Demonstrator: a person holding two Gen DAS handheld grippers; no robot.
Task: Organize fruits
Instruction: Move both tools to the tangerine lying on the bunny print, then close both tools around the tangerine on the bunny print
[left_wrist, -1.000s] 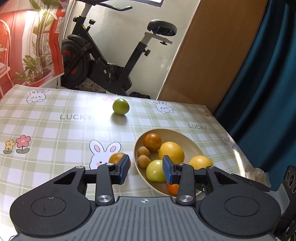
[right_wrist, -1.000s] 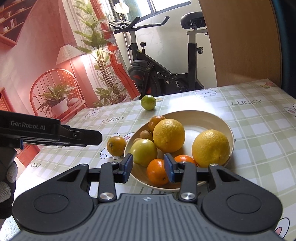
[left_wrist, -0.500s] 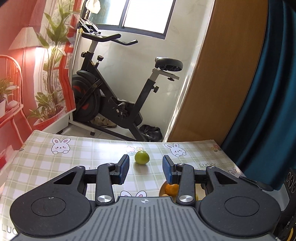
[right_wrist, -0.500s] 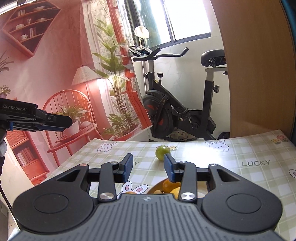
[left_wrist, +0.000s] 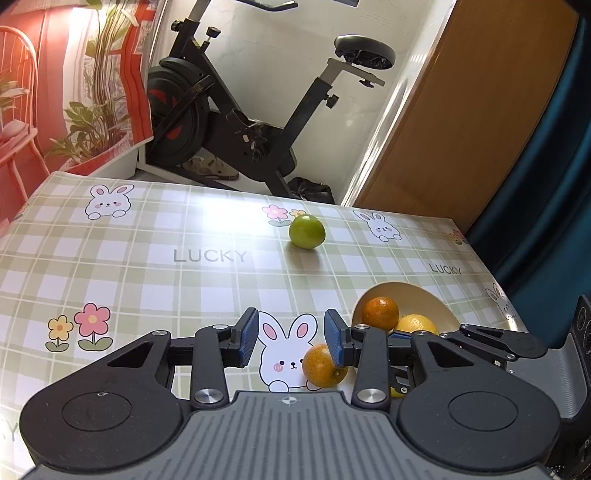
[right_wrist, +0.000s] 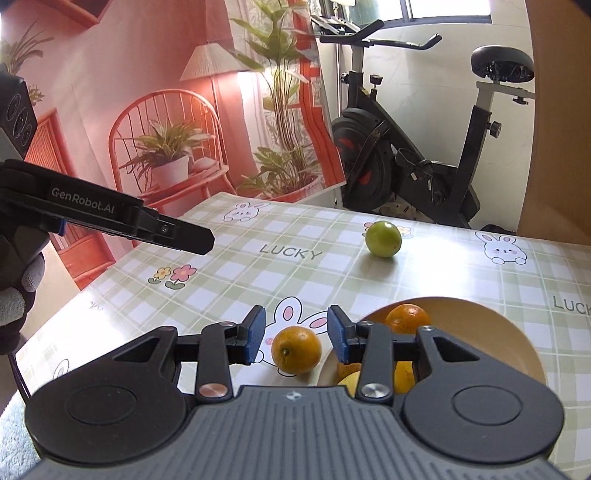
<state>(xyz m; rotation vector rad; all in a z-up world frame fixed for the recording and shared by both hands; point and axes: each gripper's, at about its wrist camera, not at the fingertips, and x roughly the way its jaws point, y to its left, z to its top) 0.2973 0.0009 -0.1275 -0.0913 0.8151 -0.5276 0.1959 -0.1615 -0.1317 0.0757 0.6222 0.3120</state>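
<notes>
A cream bowl (left_wrist: 413, 295) (right_wrist: 480, 325) holds several oranges and yellow fruits near the table's right edge. A small orange (left_wrist: 319, 365) (right_wrist: 295, 350) lies on the tablecloth just left of the bowl. A green fruit (left_wrist: 306, 231) (right_wrist: 383, 239) lies alone farther back. My left gripper (left_wrist: 291, 341) is open and empty, above the table with the small orange by its right finger. My right gripper (right_wrist: 296, 339) is open and empty, with the small orange beyond the gap. The left gripper's side also shows in the right wrist view (right_wrist: 110, 221).
The table has a green checked cloth (left_wrist: 147, 266) with rabbits and flowers. An exercise bike (left_wrist: 240, 110) stands behind the table's far edge. A wooden panel (left_wrist: 461, 129) and a blue curtain (left_wrist: 554, 184) stand at the right. A red wall mural (right_wrist: 129, 110) is at the left.
Both grippers tilted up toward the room half a second ago and have now tilted back down at the table. The fruits have not moved. Both grippers stay open.
</notes>
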